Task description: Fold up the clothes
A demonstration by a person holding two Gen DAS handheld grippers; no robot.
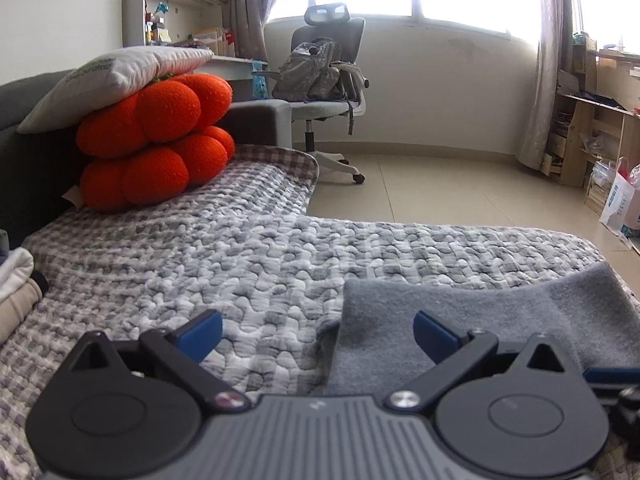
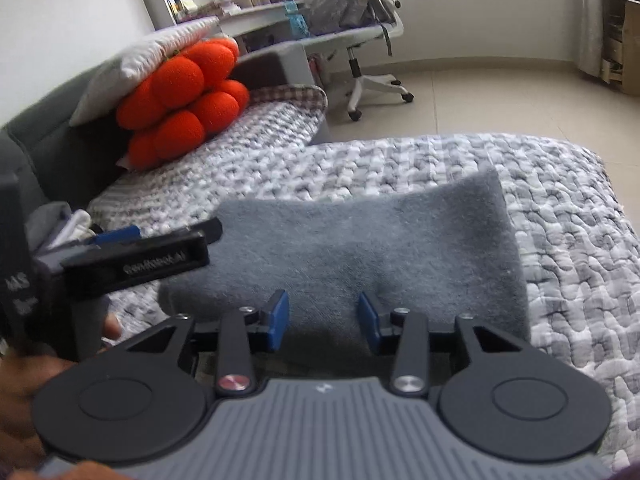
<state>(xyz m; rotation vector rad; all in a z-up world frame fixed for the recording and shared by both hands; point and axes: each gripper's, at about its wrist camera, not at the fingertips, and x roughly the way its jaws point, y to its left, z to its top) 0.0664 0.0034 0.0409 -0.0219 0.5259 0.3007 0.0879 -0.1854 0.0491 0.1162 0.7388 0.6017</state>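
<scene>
Both claws spread wide, gripping nothing: left gripper [image 1: 318,336] beside the grey cloth [image 2: 360,248], right gripper [image 2: 323,322] right over its near edge. Lying flat, neatly squared on the checked blanket [image 2: 560,216]. Looks soft, light, floppy; best pinched at a corner or along an edge.

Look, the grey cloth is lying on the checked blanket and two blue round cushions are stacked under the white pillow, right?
Nearly. The cushions are orange, not blue, as the left wrist view shows. The rest holds: they are stacked under the white pillow, and the grey cloth lies on the checked blanket.
</scene>
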